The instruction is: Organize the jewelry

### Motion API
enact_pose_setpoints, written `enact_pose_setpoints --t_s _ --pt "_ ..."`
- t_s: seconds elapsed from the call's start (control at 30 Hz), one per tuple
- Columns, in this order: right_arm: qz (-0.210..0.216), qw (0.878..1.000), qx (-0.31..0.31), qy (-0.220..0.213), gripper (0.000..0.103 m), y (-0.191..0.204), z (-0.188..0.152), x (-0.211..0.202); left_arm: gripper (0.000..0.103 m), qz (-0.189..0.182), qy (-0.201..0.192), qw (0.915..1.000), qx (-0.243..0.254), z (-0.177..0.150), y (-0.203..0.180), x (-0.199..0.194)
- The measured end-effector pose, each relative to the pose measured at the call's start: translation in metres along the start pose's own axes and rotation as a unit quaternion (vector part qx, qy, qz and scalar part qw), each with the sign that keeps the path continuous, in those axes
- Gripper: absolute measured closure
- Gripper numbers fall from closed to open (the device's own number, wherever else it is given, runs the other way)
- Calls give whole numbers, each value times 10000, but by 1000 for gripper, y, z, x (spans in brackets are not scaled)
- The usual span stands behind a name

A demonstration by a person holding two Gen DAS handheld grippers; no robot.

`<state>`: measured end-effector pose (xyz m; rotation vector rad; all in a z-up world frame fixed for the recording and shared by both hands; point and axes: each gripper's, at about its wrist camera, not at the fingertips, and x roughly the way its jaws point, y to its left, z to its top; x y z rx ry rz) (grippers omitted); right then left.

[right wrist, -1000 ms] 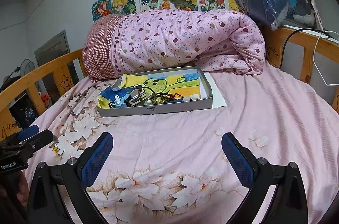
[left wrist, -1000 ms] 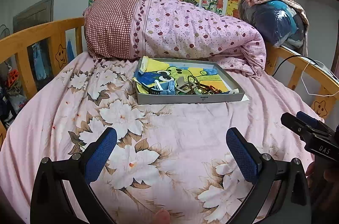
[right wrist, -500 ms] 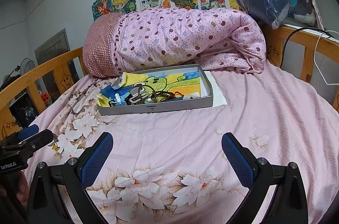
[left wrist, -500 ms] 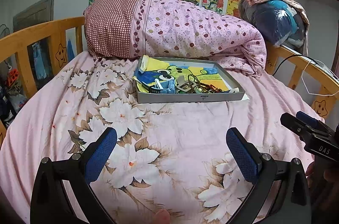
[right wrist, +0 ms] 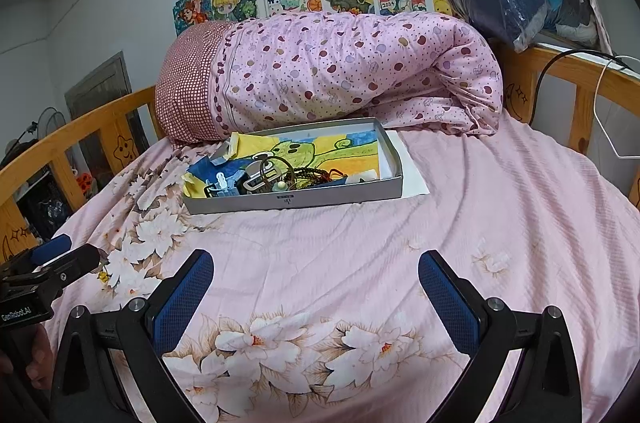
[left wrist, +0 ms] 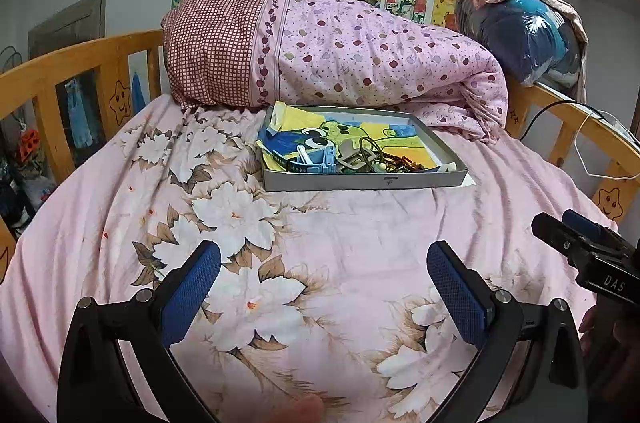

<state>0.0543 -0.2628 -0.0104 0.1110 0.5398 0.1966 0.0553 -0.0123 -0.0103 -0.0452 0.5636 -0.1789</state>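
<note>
1. Hardly anything has moved since a second ago: both views have only crept slightly nearer the tray.
2. Across the floral bedsheet [left wrist: 248,223], the grey tray [left wrist: 360,181] sits before the rolled quilt [right wrist: 352,71].
3. Both the left gripper [left wrist: 324,283] and the right gripper [right wrist: 316,287] hover with jaws spread wide, holding nothing.
4. Jewelry [right wrist: 304,177] lies tangled in the tray's near edge: beads, a ring-shaped band. That would fit sorting ahead or a finished gathering-in.
</note>
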Motion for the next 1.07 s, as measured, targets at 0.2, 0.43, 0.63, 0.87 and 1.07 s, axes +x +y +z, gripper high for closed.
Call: enact_pose_setpoints --t_s 0.2,0.43,0.63,0.87,1.07 --pt "-3 10000 4 -1 0 0 0 0 2 -5 14 10000 22 0 -1 0" --pt "-10 10000 -8 14 0 1 -1 1 2 62 56 10000 54 0 -2 2" --pt "-7 10000 -10 33 0 2 -5 2 2 102 107 9998 114 -2 -1 4" --pt "-23 9999 20 136 0 0 -9 5 2 58 150 9998 133 -2 1 4" --pt "-214 9991 101 344 0 -4 -13 9 2 36 179 9997 156 -1 3 6"
